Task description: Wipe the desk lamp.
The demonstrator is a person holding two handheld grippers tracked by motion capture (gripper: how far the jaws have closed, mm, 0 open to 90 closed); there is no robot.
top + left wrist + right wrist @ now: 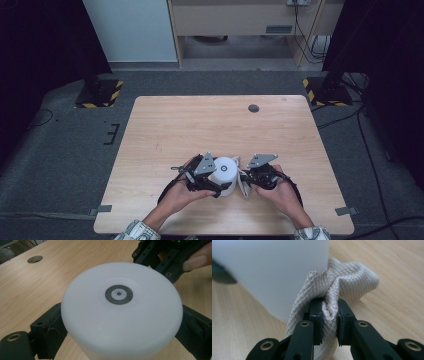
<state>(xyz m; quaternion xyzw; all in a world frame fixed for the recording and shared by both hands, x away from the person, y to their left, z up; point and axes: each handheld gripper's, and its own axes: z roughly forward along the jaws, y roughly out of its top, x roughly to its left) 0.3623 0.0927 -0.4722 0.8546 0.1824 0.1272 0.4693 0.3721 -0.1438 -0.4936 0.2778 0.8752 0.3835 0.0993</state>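
— Near the front edge of the table (165, 125), what have you got?

— My left gripper (204, 181) has its 2 black jaws spread wide around a white cylinder (224, 175), 1 jaw pressed on each side. It stands upright on the pale wood.

— What's it like up close?

— Smooth, matte, milky plastic with a flat round top; from the left gripper view there's a small grey ring (119, 294) dead centre on it.

— And your other hand?

— My right gripper (329, 315) is pinched nearly closed on a fold of cloth (342, 287). It's beige-grey, woven in a fine quilted diamond pattern, bunched into soft ridges between the jaws.

— Where does the cloth sit?

— Right against the cylinder's side, touching it, just to its right in the high view.
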